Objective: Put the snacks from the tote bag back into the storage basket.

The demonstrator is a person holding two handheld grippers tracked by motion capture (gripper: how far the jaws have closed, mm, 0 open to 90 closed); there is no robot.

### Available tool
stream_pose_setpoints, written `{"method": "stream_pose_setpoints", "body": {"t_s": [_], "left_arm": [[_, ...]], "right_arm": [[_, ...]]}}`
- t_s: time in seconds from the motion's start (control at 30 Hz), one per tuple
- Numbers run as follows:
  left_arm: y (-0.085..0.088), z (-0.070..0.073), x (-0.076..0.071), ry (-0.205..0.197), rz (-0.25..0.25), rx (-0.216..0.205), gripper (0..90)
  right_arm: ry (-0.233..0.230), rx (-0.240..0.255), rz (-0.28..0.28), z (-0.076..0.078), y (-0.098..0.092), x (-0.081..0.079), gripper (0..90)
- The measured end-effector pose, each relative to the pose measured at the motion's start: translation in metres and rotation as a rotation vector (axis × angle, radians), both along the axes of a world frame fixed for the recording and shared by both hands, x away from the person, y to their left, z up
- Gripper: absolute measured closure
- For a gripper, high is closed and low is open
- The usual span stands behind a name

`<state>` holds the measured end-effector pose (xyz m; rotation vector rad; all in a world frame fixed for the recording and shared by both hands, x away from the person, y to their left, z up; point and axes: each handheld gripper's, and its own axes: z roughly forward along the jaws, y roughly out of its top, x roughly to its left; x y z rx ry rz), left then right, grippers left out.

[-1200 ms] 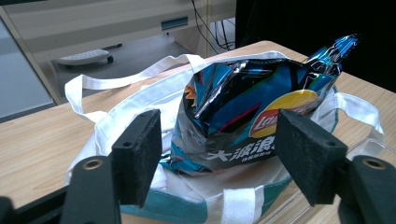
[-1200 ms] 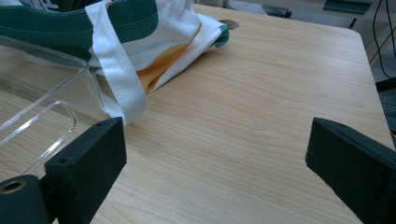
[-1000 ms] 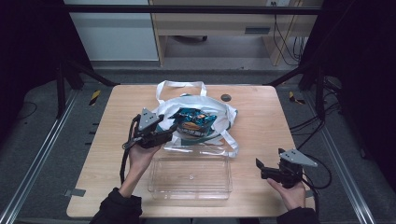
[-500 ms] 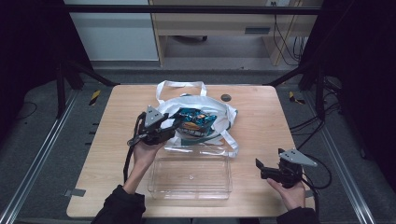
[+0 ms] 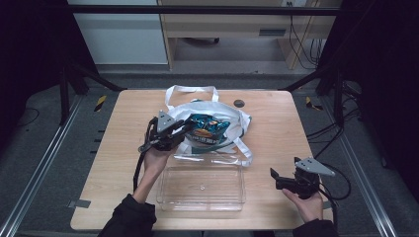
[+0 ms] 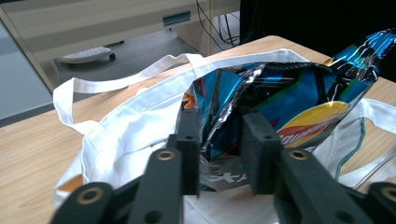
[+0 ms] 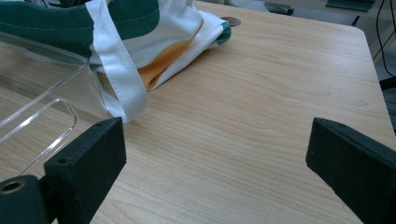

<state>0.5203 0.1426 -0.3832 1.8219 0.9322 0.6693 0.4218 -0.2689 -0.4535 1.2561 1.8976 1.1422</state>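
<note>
The blue snack bag lies in the mouth of the white tote bag at the middle of the wooden table. In the high view its long axis runs roughly left to right across the table, one end toward the left gripper and the other deep in the tote. In the left gripper view the crinkled near end of the snack bag stands between the two black jaws, and its far corner points up and to the right.

The left hand reaches forward from the bottom edge, forearm angled up the table, with the left gripper pointing toward the tote's opening. Its jaws have just been closing and now pinch the foil of the snack bag. The right hand rests low at the near right corner of the table, well apart from the tote. The right gripper points left toward the clear plastic tray, and its jaws stand wide open over bare wood, with nothing between them.

Compared with a second ago, the left gripper sits slightly further in toward the snack bag. The right hand has kept its place.
</note>
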Motion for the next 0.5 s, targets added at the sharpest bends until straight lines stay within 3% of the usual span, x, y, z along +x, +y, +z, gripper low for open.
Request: {"method": "stream_pose_setpoints", "body": {"t_s": [0.27, 0.5], "left_arm": [[0.0011, 0.0, 0.0013, 0.017, 0.014, -0.02, 86.5], [-0.0015, 0.0017, -0.0019, 0.021, 0.03, -0.031, 88.8]], "right_arm": [[0.002, 0.0, 0.0, 0.0, 0.0004, 0.0001, 5.4], [0.0, -0.002, 0.0, 0.0001, 0.0, 0.0, 5.5]]}}
